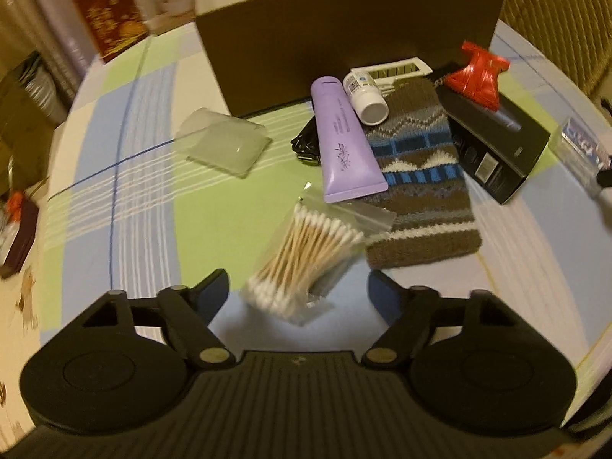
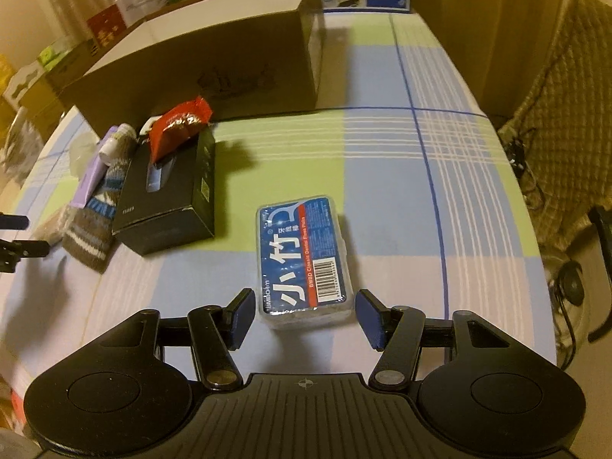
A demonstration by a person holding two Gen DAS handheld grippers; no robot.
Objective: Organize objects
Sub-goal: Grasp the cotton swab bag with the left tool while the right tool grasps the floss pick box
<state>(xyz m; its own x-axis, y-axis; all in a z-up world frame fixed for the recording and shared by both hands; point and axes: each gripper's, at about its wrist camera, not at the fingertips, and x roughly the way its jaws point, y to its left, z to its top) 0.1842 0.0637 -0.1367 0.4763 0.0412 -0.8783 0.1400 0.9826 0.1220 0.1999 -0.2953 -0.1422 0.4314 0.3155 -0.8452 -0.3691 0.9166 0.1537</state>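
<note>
Two views, one table: checked cloth in blue, green and white, with a big cardboard box at the back edge. Room is dim and warm-lit; cartons and packages are stacked behind the table, and a woven chair stands at the right. Left wrist view shows the main clutter: a bag of cotton swabs, a purple tube lying on a knitted pouch, a small white bottle touching the tube's cap end, a black box with a red wrapper on top, a clear plastic lid off to the left, and something small and black, too blurred to tell, beside the tube. Right wrist view misses the swabs and shows the lid only as a blur at the left edge, but gets the blue floss-pick box full on, lying flat and well apart from the pile; the left view only catches it blurred at the far right edge. Left gripper is spread wide, the swab bag's near end between the fingertips, no contact visible. Right gripper is also wide, fingers flanking the near end of the floss-pick box, a gap on each side, not touching.
</note>
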